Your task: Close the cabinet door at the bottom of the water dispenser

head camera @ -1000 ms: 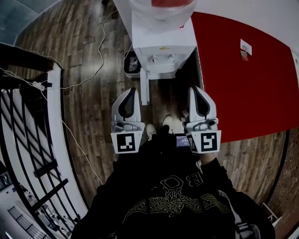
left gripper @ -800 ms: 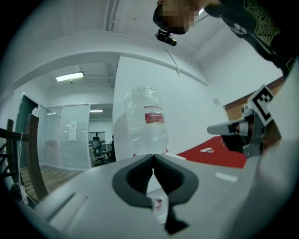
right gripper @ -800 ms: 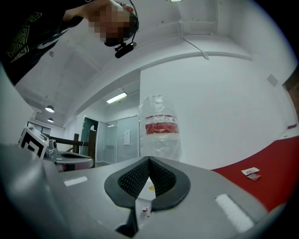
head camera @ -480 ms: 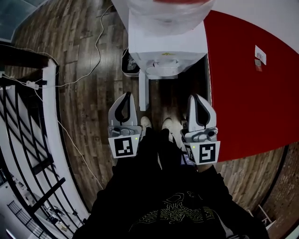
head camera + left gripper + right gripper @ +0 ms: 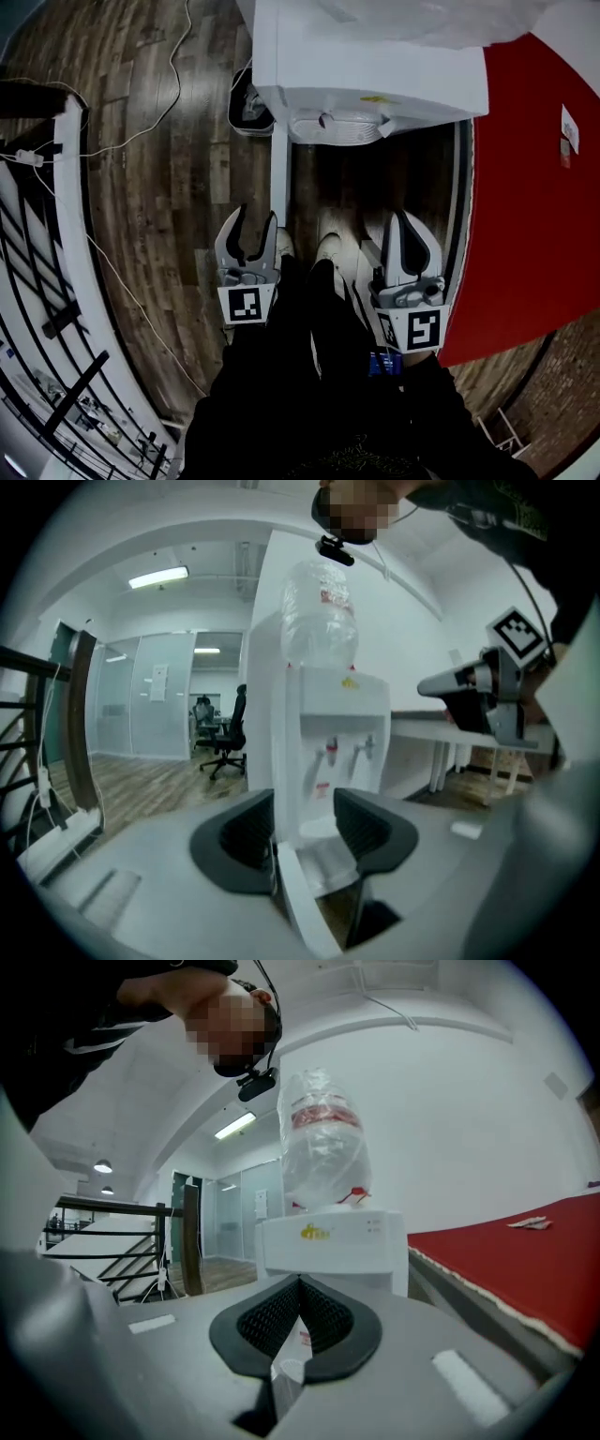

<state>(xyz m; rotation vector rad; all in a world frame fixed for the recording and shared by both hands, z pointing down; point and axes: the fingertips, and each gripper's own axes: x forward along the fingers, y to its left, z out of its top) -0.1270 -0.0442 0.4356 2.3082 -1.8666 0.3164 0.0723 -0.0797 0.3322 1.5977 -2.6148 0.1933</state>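
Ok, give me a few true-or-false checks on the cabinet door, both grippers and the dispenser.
1. The cabinet door stands open. True.
2. The right gripper has its jaws apart. False: they are shut, with nothing between them.
3. The left gripper is clamped on the door. False: its jaws are opening and grip nothing; the door's edge only shows ahead through the gap.
4. A bottle sits on top of the water dispenser. True.

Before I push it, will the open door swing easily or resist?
The door looks a thin, flat panel, hinged at the dispenser, so it probably swings shut lightly without flexing. The dispenser is tall with a big bottle on top, so a hard shove might rock it.
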